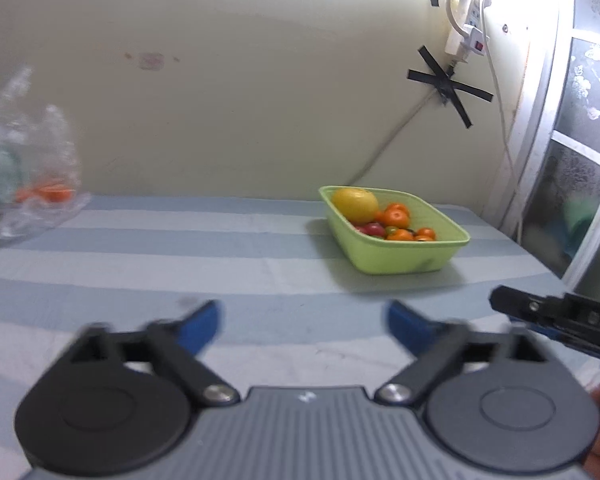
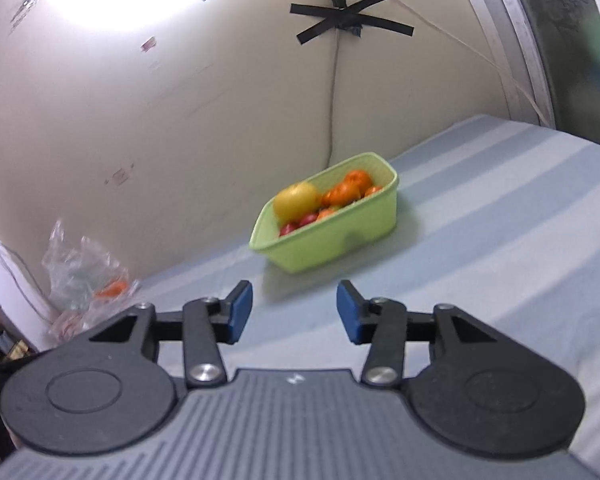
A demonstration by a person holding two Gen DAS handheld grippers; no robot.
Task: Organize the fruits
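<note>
On the blue-and-white striped table surface (image 1: 180, 264), near the cream wall (image 1: 220, 100), a light green basket (image 1: 396, 258) stands with the fruits inside it: a large yellow citrus (image 1: 355, 203) sits at the wall-side end, several small oranges (image 1: 396, 216) lie beside it, and red fruits (image 1: 370, 229) show low between them. The left gripper (image 1: 304, 320) hovers above the table, well apart from the basket, its blue-padded fingers (image 1: 206, 322) spread wide with nothing between them. The right gripper (image 2: 294, 312) is likewise released, its blue pads (image 2: 240, 310) parted and empty, and it points toward the basket from the near side without touching it; part of this tool also appears at the right edge of the left wrist view. A crumpled clear plastic bag (image 2: 84, 276) lies at the far left of the table against the wall, well apart from the basket, with at least one orange fruit (image 2: 112, 289) visible inside it. Black tape (image 2: 350, 20) crosses fix a cable (image 2: 334, 92) to the wall above the basket
</note>
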